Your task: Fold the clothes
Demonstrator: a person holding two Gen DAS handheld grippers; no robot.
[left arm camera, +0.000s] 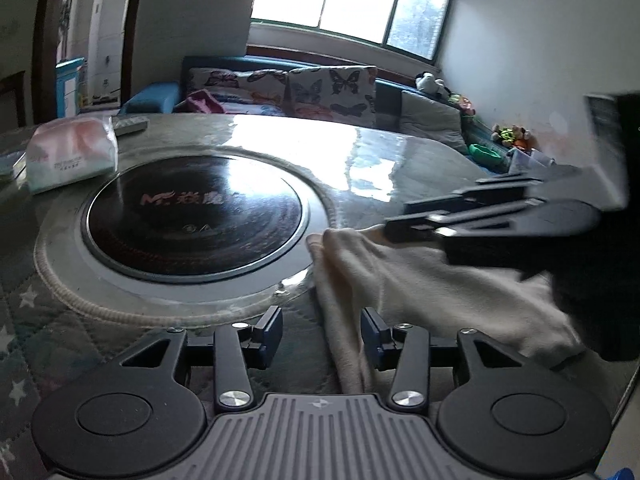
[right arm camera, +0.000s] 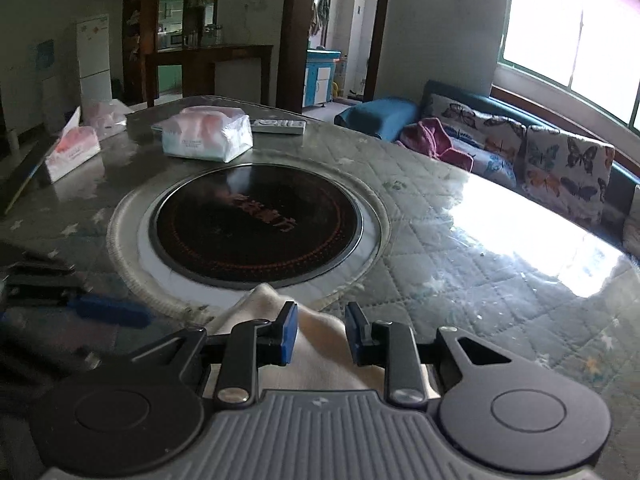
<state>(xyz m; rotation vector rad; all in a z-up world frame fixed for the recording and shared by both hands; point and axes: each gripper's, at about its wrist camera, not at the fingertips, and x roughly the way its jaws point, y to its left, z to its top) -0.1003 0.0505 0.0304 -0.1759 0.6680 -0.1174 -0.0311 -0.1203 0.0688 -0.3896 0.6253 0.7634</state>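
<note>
A cream cloth (left arm camera: 420,284) lies bunched on the quilted table top beside the round cooktop. My left gripper (left arm camera: 322,330) is open, and the cloth's left edge runs between its blue pads (left arm camera: 272,328). The right gripper (left arm camera: 404,220) reaches in from the right, its tips at the cloth's raised far corner. In the right wrist view, my right gripper (right arm camera: 322,334) is open with the cream cloth (right arm camera: 320,352) under and between its fingers, a fold peaking just ahead. The left gripper (right arm camera: 80,304) shows blurred at the left edge.
A black round cooktop (left arm camera: 196,212) is set into the table (right arm camera: 460,248) under a glossy clear cover. Tissue packs (right arm camera: 208,136) and a remote (right arm camera: 280,125) sit at the far side. A sofa with butterfly cushions (right arm camera: 560,168) stands behind the table.
</note>
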